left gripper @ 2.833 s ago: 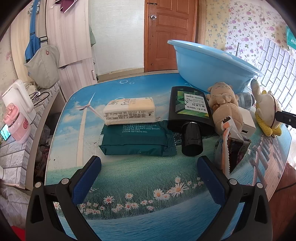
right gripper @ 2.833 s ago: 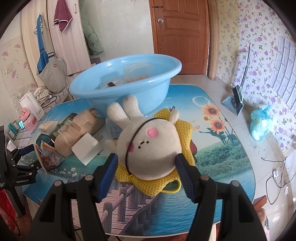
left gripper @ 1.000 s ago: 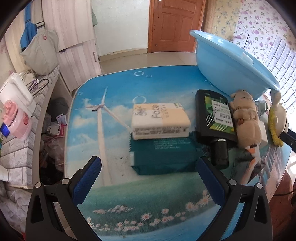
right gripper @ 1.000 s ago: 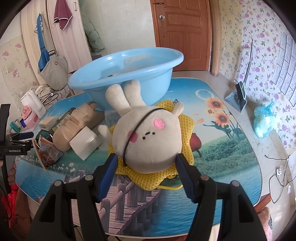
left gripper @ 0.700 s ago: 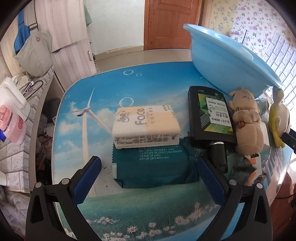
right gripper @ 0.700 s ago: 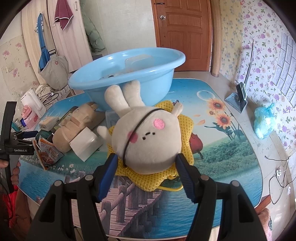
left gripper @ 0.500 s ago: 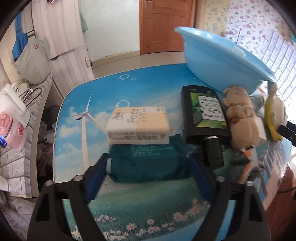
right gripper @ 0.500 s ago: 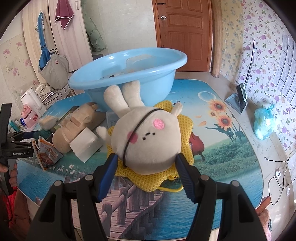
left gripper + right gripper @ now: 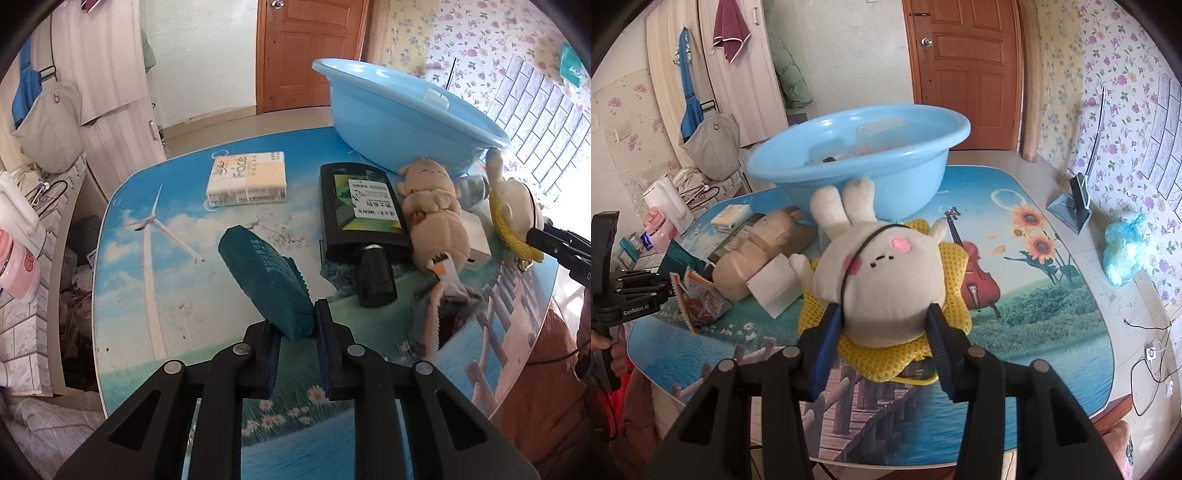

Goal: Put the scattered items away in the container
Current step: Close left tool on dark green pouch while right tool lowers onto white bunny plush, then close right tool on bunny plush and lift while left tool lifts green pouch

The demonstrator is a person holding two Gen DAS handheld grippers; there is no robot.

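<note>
My left hand-held gripper (image 9: 297, 334) is clamping one end of the soft dark-green plastic wipes pack (image 9: 265, 275), jaws closed down narrow on it, the pack sticking out ahead and lifted clear of the picture-printed desk (image 9: 173, 295). My right hand-held gripper (image 9: 882, 332) is sitting partly open around the round white plush rabbit (image 9: 882, 275) on its yellow mesh pad (image 9: 955, 280); pads look just beside its sides, can't tell if squeezing. The big light-blue plastic basin (image 9: 399, 122) is far right on the desk, already holding some items. Probably carrying the pack to the basin now. To do it well: keeping the grip firm since the pack is floppy, lifting above the basin rim, passing over the black flat bottle (image 9: 360, 218) and tan plush toy (image 9: 434, 206), releasing only once inside.
</note>
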